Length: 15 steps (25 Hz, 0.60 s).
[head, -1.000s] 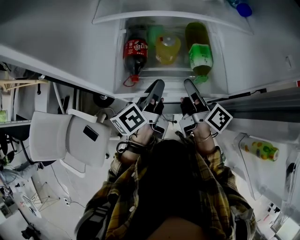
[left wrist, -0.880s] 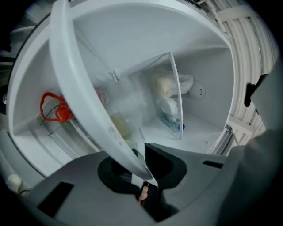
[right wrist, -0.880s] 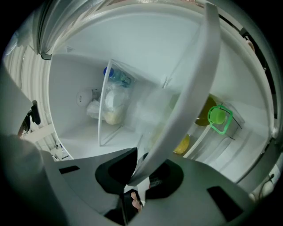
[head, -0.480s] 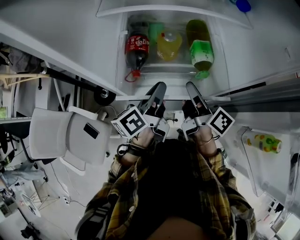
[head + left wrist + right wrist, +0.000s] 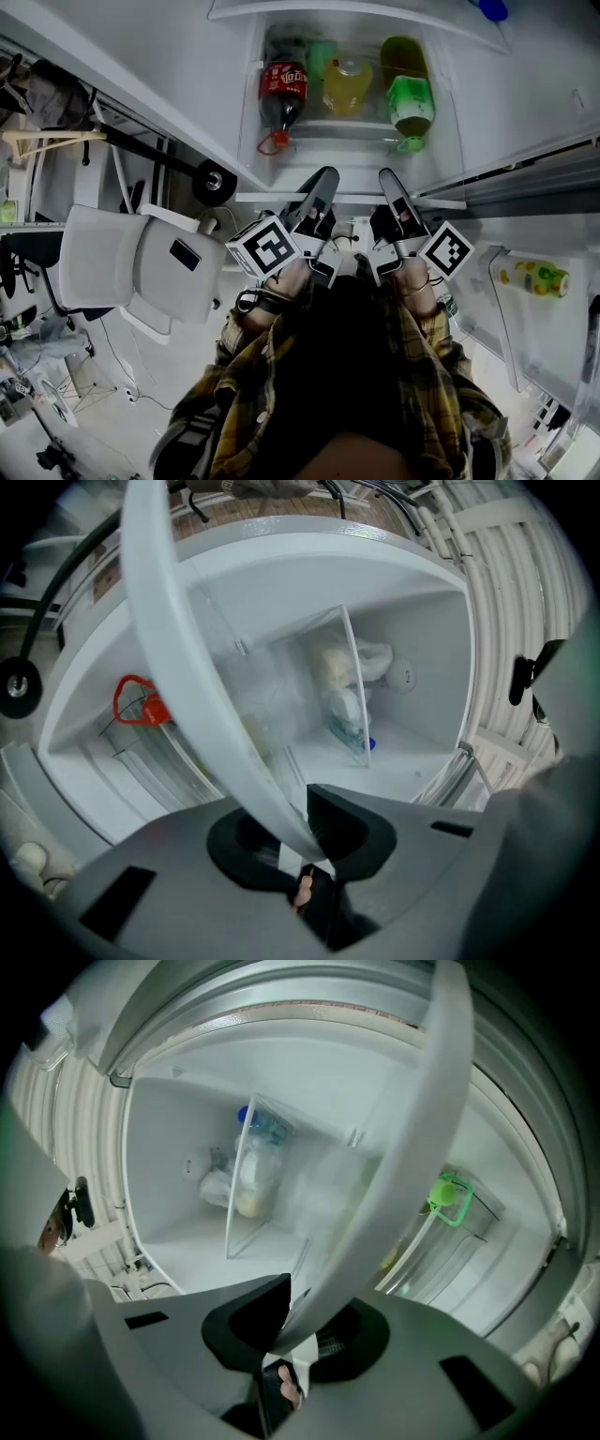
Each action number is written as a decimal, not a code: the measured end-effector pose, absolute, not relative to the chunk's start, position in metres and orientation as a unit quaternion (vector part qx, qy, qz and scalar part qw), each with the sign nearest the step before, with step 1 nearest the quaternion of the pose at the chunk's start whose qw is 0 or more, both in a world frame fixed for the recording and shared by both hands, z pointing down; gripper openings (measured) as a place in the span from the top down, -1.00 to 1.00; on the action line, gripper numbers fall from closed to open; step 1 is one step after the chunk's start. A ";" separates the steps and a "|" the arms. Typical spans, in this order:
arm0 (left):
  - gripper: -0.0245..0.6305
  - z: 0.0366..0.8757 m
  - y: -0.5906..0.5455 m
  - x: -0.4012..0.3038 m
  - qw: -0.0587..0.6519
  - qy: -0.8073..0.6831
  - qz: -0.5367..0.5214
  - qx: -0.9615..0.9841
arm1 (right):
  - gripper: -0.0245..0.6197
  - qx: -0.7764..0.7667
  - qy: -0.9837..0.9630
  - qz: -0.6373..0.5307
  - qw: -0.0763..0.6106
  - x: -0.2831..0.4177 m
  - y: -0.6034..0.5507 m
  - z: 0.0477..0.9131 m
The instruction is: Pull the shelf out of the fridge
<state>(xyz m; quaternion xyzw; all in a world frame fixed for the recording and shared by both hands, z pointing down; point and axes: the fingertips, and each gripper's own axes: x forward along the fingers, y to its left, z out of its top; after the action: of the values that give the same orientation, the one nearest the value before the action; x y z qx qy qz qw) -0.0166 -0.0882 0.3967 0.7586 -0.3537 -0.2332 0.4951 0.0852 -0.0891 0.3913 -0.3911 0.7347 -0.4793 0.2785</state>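
The fridge shelf's white front rim (image 5: 352, 198) runs across below three bottles lying inside: cola (image 5: 283, 89), yellow (image 5: 345, 82), green (image 5: 410, 103). My left gripper (image 5: 323, 178) and right gripper (image 5: 386, 178) sit side by side on that rim, each shut on it. In the left gripper view the rim (image 5: 178, 649) passes as a white band between the jaws of the left gripper (image 5: 295, 832), pads pressed on it. The right gripper view shows the same: the rim (image 5: 412, 1138) is clamped in the right gripper (image 5: 300, 1321).
A white chair (image 5: 131, 267) stands at the left beside the person. The open fridge door (image 5: 562, 319) at the right holds a small bottle (image 5: 532, 278). Deeper inside the fridge stands a clear box with bagged food (image 5: 342, 691) (image 5: 253, 1162).
Both grippers have drawn back a little toward the person with the rim in them; the gap between the jaws and the bottle caps has widened. The head view has shifted slightly.
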 end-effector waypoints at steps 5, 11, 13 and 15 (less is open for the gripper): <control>0.76 0.397 -0.080 -0.017 0.499 -0.348 -0.234 0.759 | 0.73 -0.391 0.736 -0.476 0.281 0.085 -0.080 0.392; 0.76 0.396 -0.071 -0.017 0.498 -0.343 -0.233 0.762 | 0.73 -0.392 0.739 -0.473 0.278 0.085 -0.070 0.390; 0.75 0.396 -0.067 -0.016 0.499 -0.341 -0.233 0.762 | 0.73 -0.391 0.739 -0.473 0.279 0.085 -0.067 0.389; 0.74 0.396 -0.064 -0.016 0.501 -0.340 -0.233 0.761 | 0.73 -0.390 0.738 -0.474 0.281 0.085 -0.064 0.389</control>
<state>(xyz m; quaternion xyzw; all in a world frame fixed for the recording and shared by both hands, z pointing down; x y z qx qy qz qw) -0.0161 -0.0645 0.3961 0.7612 -0.3402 -0.2331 0.5006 0.0848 -0.0644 0.3887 -0.3896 0.7377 -0.4744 0.2811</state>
